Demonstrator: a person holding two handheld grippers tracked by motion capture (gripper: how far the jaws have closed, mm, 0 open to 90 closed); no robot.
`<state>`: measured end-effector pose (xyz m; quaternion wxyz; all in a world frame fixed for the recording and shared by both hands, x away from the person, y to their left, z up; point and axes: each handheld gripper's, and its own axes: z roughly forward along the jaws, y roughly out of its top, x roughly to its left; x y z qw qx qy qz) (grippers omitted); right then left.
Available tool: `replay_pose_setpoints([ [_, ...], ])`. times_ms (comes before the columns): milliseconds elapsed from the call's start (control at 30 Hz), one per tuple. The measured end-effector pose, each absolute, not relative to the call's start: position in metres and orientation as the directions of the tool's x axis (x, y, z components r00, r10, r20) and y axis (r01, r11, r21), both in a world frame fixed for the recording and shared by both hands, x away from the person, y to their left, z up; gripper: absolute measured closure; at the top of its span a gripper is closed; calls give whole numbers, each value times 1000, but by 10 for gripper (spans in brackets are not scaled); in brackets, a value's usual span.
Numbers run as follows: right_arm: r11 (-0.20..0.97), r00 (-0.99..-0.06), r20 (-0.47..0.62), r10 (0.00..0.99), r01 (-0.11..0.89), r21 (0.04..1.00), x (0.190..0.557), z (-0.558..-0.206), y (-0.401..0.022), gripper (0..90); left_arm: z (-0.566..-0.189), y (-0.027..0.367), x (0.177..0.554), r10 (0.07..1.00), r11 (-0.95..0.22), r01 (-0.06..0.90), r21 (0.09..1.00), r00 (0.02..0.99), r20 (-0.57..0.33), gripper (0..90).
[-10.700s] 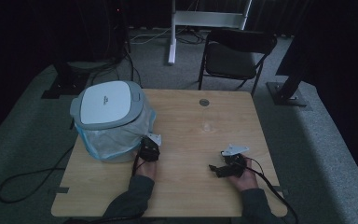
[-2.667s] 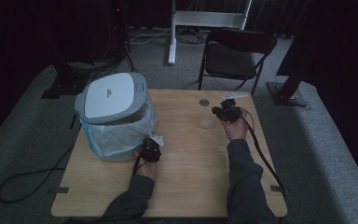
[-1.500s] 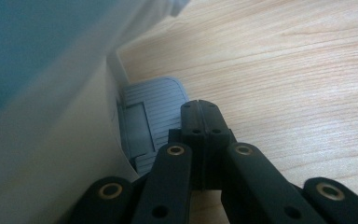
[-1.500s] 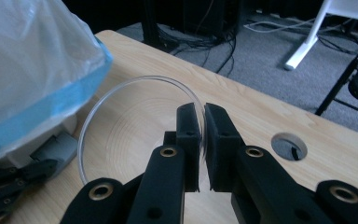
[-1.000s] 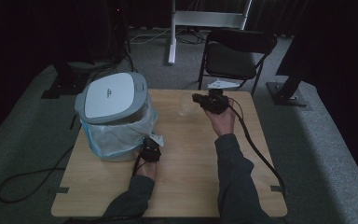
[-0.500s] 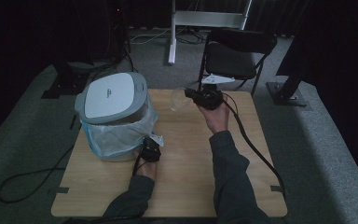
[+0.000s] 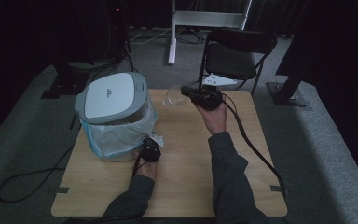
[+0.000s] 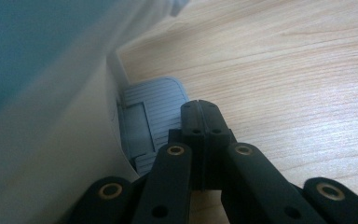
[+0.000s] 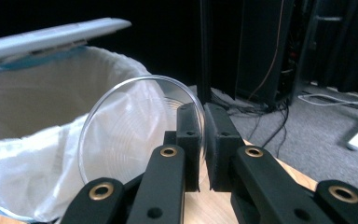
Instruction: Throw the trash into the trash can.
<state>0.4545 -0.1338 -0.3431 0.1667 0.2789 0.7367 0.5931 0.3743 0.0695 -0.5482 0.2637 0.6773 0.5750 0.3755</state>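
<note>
Right gripper (image 9: pixel 204 116): we see it pinching the rim of a clear round plastic cup (image 9: pixel 135 130)
Left gripper (image 8: pixel 199 109): closed, empty, on the bin's grey ribbed pedal (image 8: pixel 151 105)

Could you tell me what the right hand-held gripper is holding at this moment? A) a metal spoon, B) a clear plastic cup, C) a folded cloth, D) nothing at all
B: the right hand-held gripper has its jaws pinched on the rim of a clear plastic cup, held up beside the lined bin, whose lid is raised.
</note>
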Motion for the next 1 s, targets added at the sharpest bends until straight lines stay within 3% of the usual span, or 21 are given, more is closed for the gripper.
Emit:
replay_pose_setpoints([
  [400, 83, -823, 104, 558, 179, 980, 450, -337, -127, 855, -547, 72, 375, 969, -234, 584, 777, 73, 237, 900],
  [967, 18, -868, 122, 482, 149, 989, 444, -327, -108, 857, -549, 68, 374, 982, -176, 584, 793, 44, 185, 900],
  [1000, 10, -871, 124, 476, 147, 989, 444, -326, -108, 857, -546, 75, 376, 961, -270, 578, 770, 109, 255, 900],
])
